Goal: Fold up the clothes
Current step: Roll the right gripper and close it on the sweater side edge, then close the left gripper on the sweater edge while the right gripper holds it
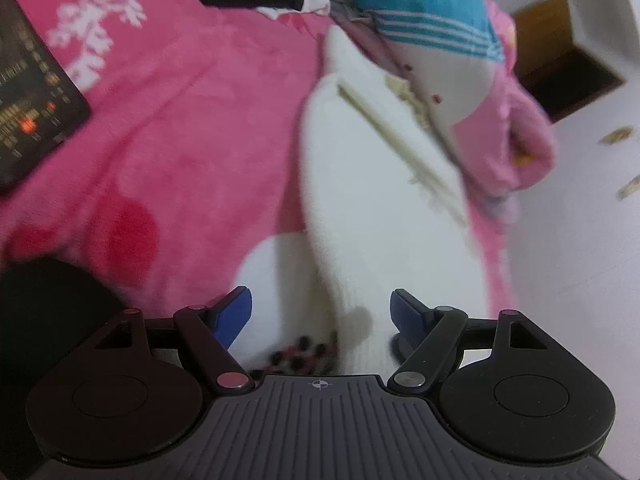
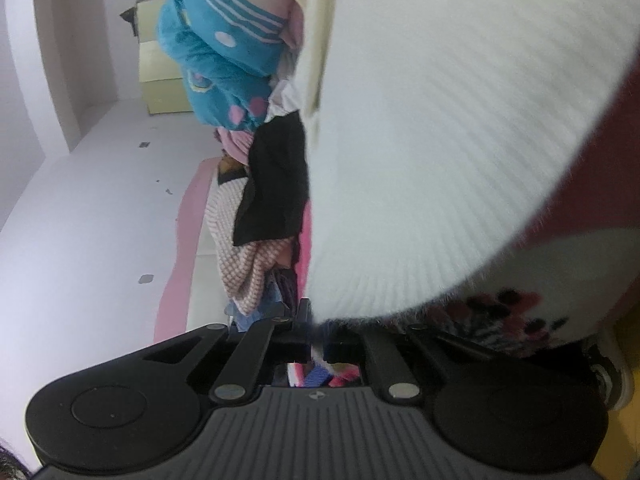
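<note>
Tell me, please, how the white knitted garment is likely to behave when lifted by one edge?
The white garment will probably hang floppy: held at its hem by the right gripper, it drapes in a curve. Its ribbed, fuzzy knit suggests good grip and some stretch.

There were two grippers: the left gripper and the right gripper. One white sweater lay across one pink blanket. One dark tablet sat on that blanket. One blue spotted plush stood at the far end, and one black garment hung beside one pink-and-white knit. One wooden box was on the floor.
</note>
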Available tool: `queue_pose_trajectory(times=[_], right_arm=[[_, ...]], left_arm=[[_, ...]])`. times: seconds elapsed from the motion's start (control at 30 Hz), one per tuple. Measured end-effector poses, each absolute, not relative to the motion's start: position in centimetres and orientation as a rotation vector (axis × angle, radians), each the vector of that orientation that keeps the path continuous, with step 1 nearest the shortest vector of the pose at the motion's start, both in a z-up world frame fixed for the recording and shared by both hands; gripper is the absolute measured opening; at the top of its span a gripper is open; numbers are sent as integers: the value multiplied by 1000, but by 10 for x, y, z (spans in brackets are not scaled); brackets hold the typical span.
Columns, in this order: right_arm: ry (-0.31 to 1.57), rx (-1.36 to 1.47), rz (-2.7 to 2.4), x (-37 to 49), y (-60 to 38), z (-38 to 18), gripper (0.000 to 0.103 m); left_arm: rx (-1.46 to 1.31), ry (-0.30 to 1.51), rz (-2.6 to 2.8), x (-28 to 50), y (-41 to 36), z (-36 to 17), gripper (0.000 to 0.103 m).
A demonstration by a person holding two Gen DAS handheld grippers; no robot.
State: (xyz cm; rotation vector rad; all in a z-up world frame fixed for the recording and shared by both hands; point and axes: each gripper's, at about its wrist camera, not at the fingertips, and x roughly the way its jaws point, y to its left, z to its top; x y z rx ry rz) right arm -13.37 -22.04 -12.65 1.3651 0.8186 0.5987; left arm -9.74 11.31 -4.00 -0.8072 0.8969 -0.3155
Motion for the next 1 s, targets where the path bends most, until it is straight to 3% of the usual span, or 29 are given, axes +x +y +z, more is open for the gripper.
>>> queue_pose_trajectory(times=[0.3, 1.0], right_arm=[[785, 1357, 615, -132, -227, -110, 4], [715, 1443, 676, -128, -239, -97, 4]], left_arm=[[-1115, 926, -501, -67, 114, -64, 79], [-1247, 978, -656, -34, 79, -95, 73]])
